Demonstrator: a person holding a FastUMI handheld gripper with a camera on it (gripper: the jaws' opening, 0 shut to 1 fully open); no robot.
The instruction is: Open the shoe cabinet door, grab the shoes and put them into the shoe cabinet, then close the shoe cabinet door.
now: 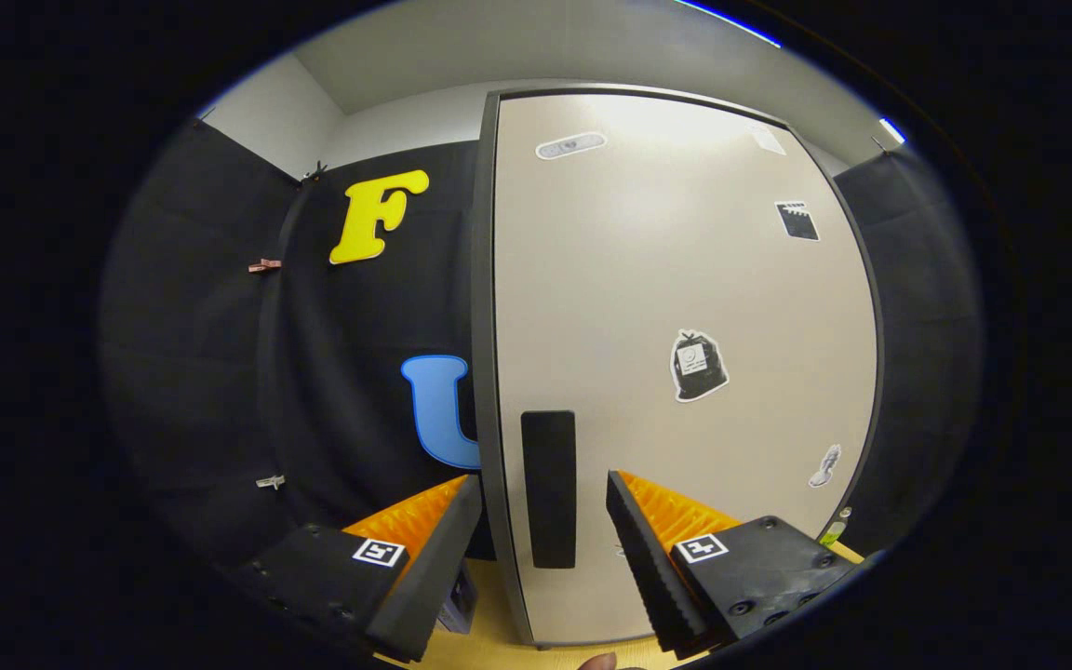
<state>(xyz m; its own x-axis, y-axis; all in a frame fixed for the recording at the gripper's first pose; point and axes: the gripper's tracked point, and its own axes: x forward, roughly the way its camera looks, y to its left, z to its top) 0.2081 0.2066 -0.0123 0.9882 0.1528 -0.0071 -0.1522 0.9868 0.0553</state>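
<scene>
Beige door (685, 307), one handle (548, 489), gripper (543, 507) open

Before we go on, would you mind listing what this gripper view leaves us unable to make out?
- Cabinet interior: hidden behind the closed shoe cabinet door.
- Stickers on the door: too small to read their detail.
- Small item by the door's lower corner: cut off by the gripper's finger.
- Whether the open gripper's fingers touch the dark handle between them: unclear.

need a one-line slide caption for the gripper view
Open gripper lined up on the dark vertical handle of the closed shoe cabinet door, handle between the fingers, nothing gripped.
</scene>
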